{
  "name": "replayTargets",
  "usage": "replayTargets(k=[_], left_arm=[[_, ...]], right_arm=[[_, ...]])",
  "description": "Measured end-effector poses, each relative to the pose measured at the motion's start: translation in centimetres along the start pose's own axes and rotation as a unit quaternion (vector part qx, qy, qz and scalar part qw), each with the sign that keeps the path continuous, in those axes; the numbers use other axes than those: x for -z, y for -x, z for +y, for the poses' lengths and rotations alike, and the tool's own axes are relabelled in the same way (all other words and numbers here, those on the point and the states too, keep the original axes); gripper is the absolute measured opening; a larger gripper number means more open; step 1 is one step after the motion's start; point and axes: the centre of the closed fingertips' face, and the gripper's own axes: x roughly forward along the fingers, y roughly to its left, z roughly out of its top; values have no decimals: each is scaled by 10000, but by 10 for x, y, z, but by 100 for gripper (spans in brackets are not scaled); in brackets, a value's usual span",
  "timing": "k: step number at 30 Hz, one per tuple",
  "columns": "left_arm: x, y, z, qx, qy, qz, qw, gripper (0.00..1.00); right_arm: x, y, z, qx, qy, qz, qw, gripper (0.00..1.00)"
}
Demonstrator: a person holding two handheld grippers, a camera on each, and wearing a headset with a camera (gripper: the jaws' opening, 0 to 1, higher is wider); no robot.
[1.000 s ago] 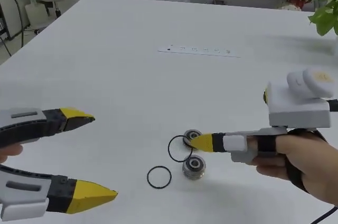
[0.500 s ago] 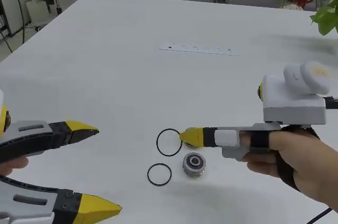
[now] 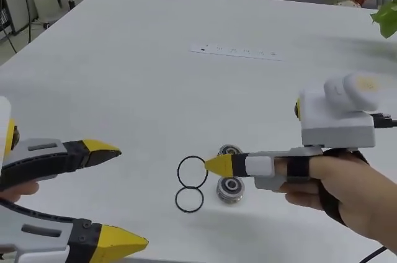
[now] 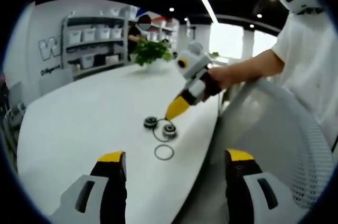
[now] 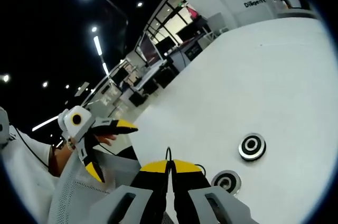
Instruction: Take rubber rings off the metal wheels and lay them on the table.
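Head view: right hand-held gripper (image 3: 208,165) pinches a rubber ring (image 3: 178,172) beside two metal wheels (image 3: 231,187); left hand-held gripper (image 3: 131,197) is spread wide.

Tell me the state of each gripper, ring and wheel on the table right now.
Left gripper: jaws open, holding nothing.
Right gripper: jaws shut on the held ring.
Held ring: pinched at the right gripper's tip, off any wheel.
Loose ring: lying flat on the table.
Near wheel: lying flat on the table.
Far wheel: on the table, partly behind the right gripper's tip.
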Motion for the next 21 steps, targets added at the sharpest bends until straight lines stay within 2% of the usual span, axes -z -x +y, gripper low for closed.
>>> replayTargets(k=[5, 21], left_arm=[[-1, 0, 0, -2, 64, -61, 10000, 77], [1, -1, -1, 22, 90, -23, 10000, 76]], right_arm=[[5, -6, 1, -7, 30, 82, 10000, 0], [24, -27, -3, 13, 253, 304, 9992, 0]])
